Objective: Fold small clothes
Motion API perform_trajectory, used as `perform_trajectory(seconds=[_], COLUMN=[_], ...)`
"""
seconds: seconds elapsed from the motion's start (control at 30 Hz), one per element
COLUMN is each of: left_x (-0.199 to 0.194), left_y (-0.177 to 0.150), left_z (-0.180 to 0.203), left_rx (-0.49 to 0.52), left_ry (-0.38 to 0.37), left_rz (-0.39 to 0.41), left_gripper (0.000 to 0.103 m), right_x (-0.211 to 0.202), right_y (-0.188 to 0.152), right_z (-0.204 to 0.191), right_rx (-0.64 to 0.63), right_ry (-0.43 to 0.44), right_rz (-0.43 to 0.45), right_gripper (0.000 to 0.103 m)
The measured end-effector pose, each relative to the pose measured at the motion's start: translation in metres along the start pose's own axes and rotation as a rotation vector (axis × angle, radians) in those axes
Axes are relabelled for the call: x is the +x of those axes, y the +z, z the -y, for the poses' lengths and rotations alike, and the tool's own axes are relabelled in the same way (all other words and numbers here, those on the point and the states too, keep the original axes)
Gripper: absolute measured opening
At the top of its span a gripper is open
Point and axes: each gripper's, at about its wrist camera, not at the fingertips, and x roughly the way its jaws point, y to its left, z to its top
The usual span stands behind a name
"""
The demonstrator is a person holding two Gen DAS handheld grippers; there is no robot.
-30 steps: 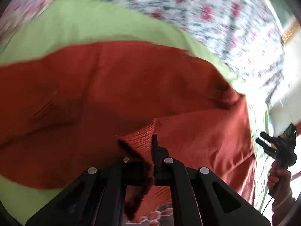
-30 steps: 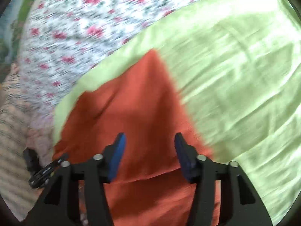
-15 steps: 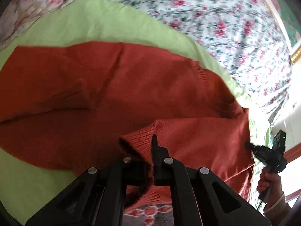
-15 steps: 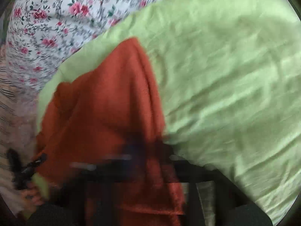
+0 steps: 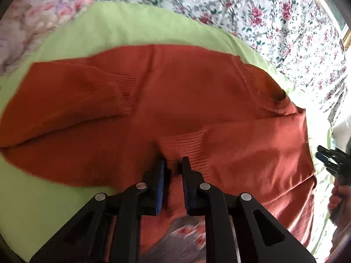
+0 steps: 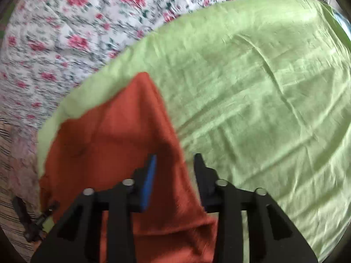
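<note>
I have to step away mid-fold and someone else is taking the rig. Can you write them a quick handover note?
Left tool: jaws opening, just off the ribbed cuff of the near sleeve; nothing pinched.
Right tool: jaws opening, over the sweater's right edge, cloth below but not gripped.
The orange sweater lies on the green cloth on the floral bedspread.
Done: both sleeves are laid across the body, cuffs near the middle.
Left: fold the body over, then tidy the edges.
</note>
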Motion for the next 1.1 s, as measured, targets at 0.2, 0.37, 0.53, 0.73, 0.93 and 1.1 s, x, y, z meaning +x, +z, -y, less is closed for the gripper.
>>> perform_trajectory(seconds=[0.2,0.37,0.53,0.73,0.93,1.1], left_x=[-0.037,-0.037,0.002,0.022,0.008,-0.043], left_y=[0.008,0.03,0.053,0.053,0.051,0.052], left_z=[-0.021,-0.04,-0.057,-0.059,-0.053,-0.013], left_rx=[0.014,0.08,0.151,0.184,0.135,0.119], left_ry=[0.073,0.186,0.226,0.148,0.134,-0.02], left_rz=[0.088,0.135,0.023,-0.034,0.015,0.124], left_gripper=[0.046,0.075,0.078,0.064,0.01,0.009], right_x=[-0.012,-0.008,-0.003,-0.004,-0.005,-0.01], right_y=[-0.039,-0.074,-0.09,-0.088,-0.086,-0.086], right_z=[-0.032,-0.055,-0.057,-0.055,-0.053,-0.056], right_rx=[-0.053,-0.082,-0.049,-0.03,-0.023,-0.033], right_ry=[0.108,0.152,0.16,0.16,0.146,0.162], right_rz=[-0.075,-0.145,-0.202,-0.193,-0.187,-0.172], right_gripper=[0.039,0.039,0.04,0.04,0.039,0.04])
